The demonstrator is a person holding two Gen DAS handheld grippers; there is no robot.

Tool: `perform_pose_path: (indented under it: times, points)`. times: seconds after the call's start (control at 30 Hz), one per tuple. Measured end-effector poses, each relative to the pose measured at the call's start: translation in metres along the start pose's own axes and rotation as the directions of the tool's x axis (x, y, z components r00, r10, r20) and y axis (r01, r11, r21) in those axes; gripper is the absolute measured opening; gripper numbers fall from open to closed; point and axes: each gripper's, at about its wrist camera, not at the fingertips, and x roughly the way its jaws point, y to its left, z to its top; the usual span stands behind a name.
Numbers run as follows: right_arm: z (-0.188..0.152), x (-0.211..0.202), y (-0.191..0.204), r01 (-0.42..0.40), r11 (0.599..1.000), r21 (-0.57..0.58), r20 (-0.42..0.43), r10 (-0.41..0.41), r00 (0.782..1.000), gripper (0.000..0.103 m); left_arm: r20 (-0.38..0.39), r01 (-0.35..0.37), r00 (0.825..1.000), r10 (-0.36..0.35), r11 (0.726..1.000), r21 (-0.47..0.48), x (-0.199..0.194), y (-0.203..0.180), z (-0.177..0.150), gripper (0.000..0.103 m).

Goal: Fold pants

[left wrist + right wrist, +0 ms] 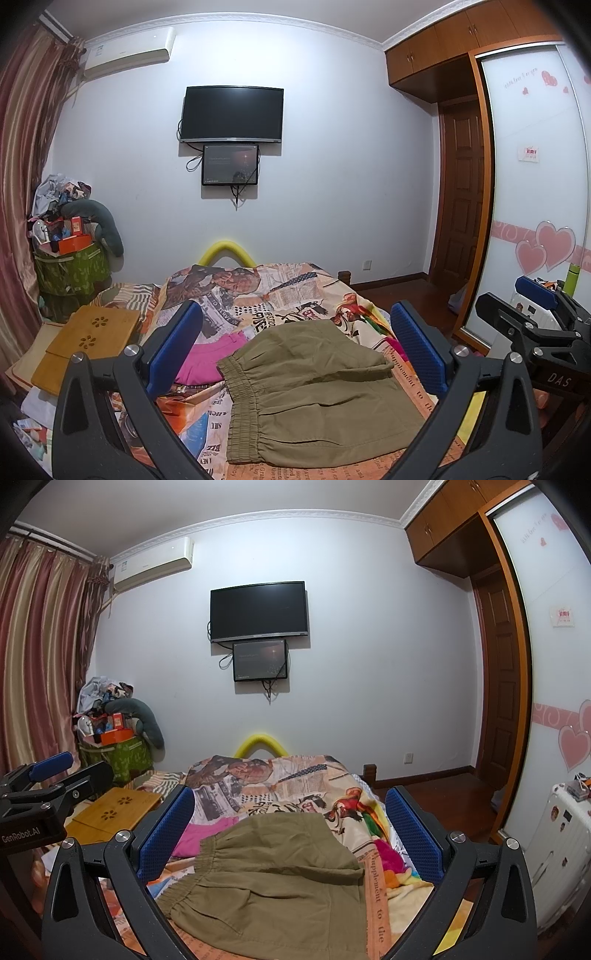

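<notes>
Lying folded on the patterned bedspread (295,291), the khaki pants (317,384) sit near the cameras, their elastic waistband to the left. A pink garment (210,354) rests just beyond that waistband on the left, touching it. The left gripper (295,347) hovers above the pants with its blue pads spread wide, gripping nothing. The right gripper (291,830) hangs beside it, equally wide apart and empty. A bamboo lap desk (88,339) lies at the bed's left edge.

Khaki pants (317,391), newsprint-patterned bedspread (280,291), blue jaws
</notes>
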Motion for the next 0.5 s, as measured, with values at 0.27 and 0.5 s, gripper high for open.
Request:
perform_pose_path:
  times: [0.27, 0.5]
  points:
    - [-0.004, 0.013, -0.01, 0.02, 1.0, 0.01, -0.033, -0.019, 0.999, 0.103, -0.038, -0.007, 0.999, 0.007, 1.0, 0.001, 0.024, 0.003, -0.004, 0.103]
    - [-0.018, 0.05, -0.028, 0.053, 0.998, 0.017, -0.117, -0.05, 0.992, 0.103, -0.128, -0.072, 0.989, 0.074, 0.997, 0.027, 0.083, 0.016, -0.016, 0.103]
